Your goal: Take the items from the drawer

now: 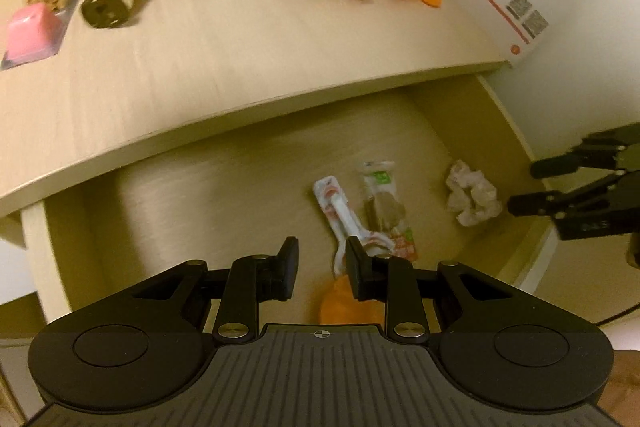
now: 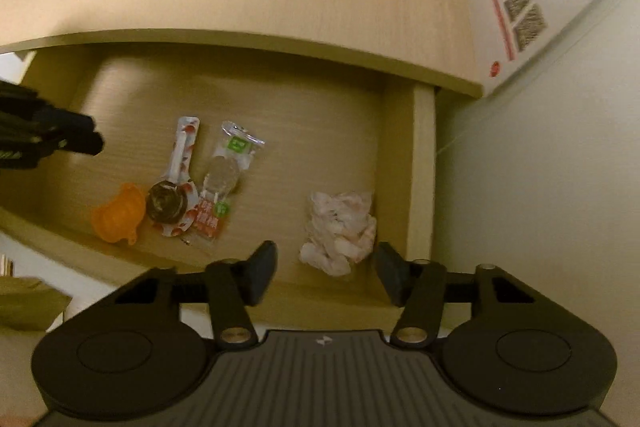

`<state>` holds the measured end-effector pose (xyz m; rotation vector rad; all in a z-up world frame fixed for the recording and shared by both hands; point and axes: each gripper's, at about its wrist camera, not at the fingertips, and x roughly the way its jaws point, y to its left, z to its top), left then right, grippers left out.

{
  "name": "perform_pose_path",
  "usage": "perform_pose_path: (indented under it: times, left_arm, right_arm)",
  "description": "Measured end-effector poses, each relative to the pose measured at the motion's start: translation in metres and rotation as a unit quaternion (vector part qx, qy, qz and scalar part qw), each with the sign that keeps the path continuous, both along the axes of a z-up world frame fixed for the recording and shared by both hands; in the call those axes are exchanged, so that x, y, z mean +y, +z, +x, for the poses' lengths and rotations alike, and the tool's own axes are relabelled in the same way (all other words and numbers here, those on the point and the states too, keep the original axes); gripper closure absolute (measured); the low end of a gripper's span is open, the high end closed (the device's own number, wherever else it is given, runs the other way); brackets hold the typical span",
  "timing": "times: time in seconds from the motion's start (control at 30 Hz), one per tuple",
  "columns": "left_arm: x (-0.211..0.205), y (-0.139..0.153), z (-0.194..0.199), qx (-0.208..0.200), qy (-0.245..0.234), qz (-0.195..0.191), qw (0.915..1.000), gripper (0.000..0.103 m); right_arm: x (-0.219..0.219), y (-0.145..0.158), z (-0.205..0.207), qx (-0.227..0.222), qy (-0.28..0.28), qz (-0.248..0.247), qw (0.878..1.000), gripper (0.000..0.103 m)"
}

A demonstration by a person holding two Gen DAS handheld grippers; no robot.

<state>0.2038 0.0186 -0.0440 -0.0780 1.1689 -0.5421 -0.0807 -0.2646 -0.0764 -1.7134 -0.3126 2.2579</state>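
I hold both grippers over the open drawer (image 2: 423, 163), jaws spread and empty: right gripper (image 2: 326, 273) above the crumpled wrapper (image 2: 340, 233) by the drawer's right wall, left gripper (image 1: 322, 267) above its orange toy (image 1: 346, 301).

The drawer (image 2: 424, 163) of pale wood stands pulled open, its floor bare but for four items. A crumpled white scrunchie (image 2: 340, 233) lies in the front right corner, just beside the right wall. Toward the middle of the drawer floor lie two flat lollipop packets side by side, touching: a clear one with green and red print (image 2: 224, 183) and a white-and-red one with a dark round sweet (image 2: 172, 191). Just left of these, near the drawer's front wall, sits a small orange pumpkin-shaped toy (image 2: 118, 213).
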Motion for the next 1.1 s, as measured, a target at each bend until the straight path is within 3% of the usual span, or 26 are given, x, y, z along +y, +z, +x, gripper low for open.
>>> perform_pose_path:
  times: [0.27, 0.33, 0.5, 0.6, 0.73, 0.83, 0.97, 1.1]
  left_arm:
    - [0.013, 0.009, -0.001, -0.007, 0.020, 0.012, 0.9997, 0.075]
    - [0.016, 0.010, -0.002, -0.007, 0.019, 0.010, 0.9997, 0.075]
    - [0.022, 0.006, -0.002, 0.015, 0.018, -0.014, 0.9996, 0.075]
    - [0.027, 0.001, -0.003, 0.038, 0.010, -0.025, 0.9989, 0.075]
    - [0.025, -0.010, -0.003, 0.074, -0.011, -0.033, 0.9966, 0.075]
    - [0.015, -0.019, -0.003, 0.090, -0.030, -0.020, 0.9953, 0.075]
    - [-0.004, -0.028, -0.001, 0.104, -0.056, -0.008, 0.9930, 0.075]
    - [-0.022, -0.040, 0.004, 0.118, -0.078, 0.017, 0.9899, 0.075]
  right_arm:
    - [-0.011, -0.064, -0.054, -0.102, 0.066, 0.069, 0.990, 0.050]
    - [-0.007, -0.075, -0.061, -0.126, 0.062, 0.088, 0.986, 0.067]
    - [0.006, -0.084, -0.072, -0.154, 0.047, 0.076, 0.984, 0.069]
    - [0.008, -0.093, -0.076, -0.170, 0.038, 0.071, 0.982, 0.094]
    - [0.008, -0.069, -0.088, -0.085, 0.003, -0.003, 0.996, 0.096]
    - [0.008, -0.045, -0.092, -0.014, -0.016, -0.066, 0.998, 0.096]
    - [0.008, -0.035, -0.088, 0.037, -0.023, -0.099, 0.994, 0.095]
    - [0.012, -0.035, -0.080, 0.064, -0.043, -0.097, 0.992, 0.081]
